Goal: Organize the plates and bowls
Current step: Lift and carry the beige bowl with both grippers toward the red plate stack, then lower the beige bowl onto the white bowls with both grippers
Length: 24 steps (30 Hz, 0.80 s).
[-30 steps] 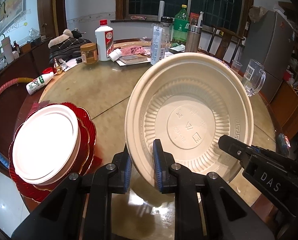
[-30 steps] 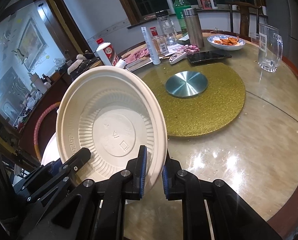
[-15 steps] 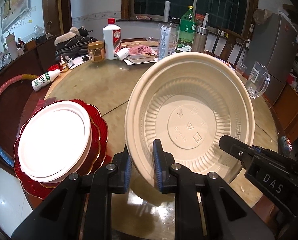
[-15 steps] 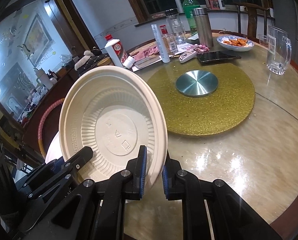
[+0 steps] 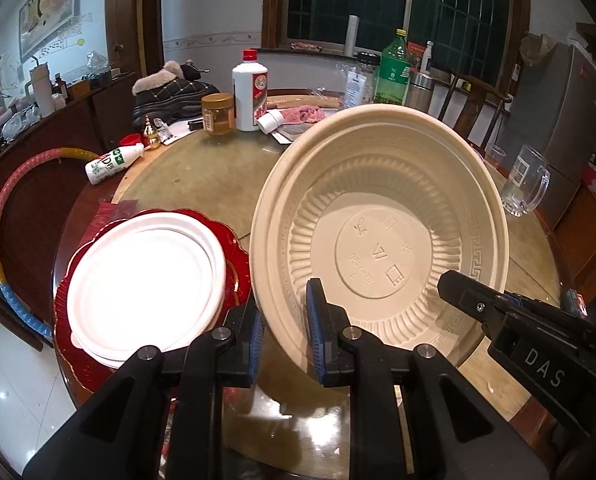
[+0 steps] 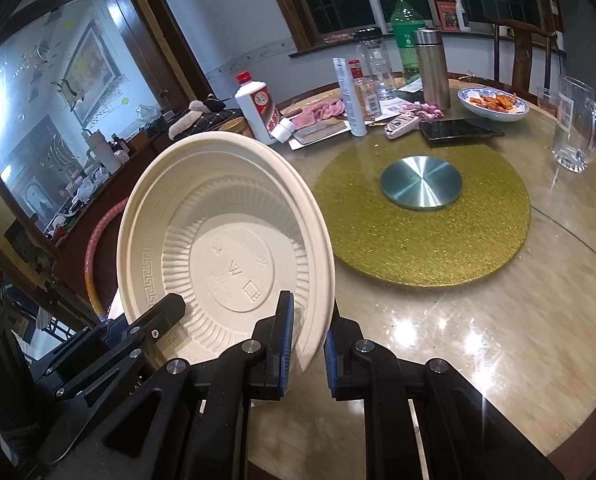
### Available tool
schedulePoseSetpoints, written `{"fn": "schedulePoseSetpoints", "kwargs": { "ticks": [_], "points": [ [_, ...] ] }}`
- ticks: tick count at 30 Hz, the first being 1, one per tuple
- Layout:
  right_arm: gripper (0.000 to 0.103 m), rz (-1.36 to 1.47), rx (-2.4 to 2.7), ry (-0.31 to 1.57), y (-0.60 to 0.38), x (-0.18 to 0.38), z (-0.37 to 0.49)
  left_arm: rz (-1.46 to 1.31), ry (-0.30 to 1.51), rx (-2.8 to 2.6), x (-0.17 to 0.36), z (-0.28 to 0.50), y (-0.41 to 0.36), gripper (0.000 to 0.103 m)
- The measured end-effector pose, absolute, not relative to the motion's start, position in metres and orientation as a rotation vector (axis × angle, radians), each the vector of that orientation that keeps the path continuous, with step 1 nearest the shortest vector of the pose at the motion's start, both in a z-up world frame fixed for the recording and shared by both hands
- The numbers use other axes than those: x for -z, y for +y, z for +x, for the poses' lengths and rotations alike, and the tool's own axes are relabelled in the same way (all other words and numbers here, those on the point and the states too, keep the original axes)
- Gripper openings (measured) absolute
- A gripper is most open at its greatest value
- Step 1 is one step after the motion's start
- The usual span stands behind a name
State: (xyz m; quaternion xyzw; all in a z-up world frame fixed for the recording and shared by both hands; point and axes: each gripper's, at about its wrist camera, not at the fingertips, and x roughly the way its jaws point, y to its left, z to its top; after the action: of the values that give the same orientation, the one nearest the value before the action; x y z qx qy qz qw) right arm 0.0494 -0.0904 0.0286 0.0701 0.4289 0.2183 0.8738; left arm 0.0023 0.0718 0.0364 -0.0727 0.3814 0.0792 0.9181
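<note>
A large cream disposable bowl (image 5: 382, 240) is held tilted on edge above the table, its inside facing both cameras. My left gripper (image 5: 285, 340) is shut on its lower left rim. My right gripper (image 6: 308, 344) is shut on the opposite rim of the same bowl (image 6: 225, 248). Each gripper's fingers show in the other's view, the right fingers (image 5: 470, 300) and the left fingers (image 6: 153, 320). A stack of white plates (image 5: 145, 280) lies on red scalloped plates (image 5: 77, 364) at the table's near left edge, just left of the bowl.
The round table (image 6: 458, 340) carries a gold turntable (image 6: 426, 220) with a steel centre disc. At the back stand bottles (image 5: 250, 88), a jar (image 5: 217, 114), a flask (image 6: 432, 68), a food dish (image 6: 494, 104) and a glass mug (image 6: 576, 128). A hula hoop (image 5: 1, 208) leans at left.
Both grippers, still holding the bowl, have moved left toward the plate stack, which now sits nearer the bowl and more central in the left wrist view. Both grips are unchanged.
</note>
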Motion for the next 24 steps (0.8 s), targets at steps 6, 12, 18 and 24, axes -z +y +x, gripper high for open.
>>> {"fn": "schedulePoseSetpoints", "kwargs": {
  "ticks": [6, 12, 18, 24],
  "points": [
    [0.013, 0.126, -0.485, 0.891, -0.074, -0.033, 0.048, -0.175, 0.778, -0.188, -0.038, -0.002, 0.087, 0.018],
    [0.013, 0.100, -0.526, 0.886, -0.050, -0.039, 0.046, -0.203, 0.754, -0.226, -0.044, -0.010, 0.108, 0.017],
    [0.013, 0.073, -0.564, 0.871, -0.026, -0.048, 0.045, -0.218, 0.723, -0.263, -0.051, -0.018, 0.126, 0.017],
    [0.014, 0.038, -0.616, 0.868, -0.001, -0.053, 0.044, -0.217, 0.713, -0.307, -0.054, -0.028, 0.143, 0.018]
  ]
}}
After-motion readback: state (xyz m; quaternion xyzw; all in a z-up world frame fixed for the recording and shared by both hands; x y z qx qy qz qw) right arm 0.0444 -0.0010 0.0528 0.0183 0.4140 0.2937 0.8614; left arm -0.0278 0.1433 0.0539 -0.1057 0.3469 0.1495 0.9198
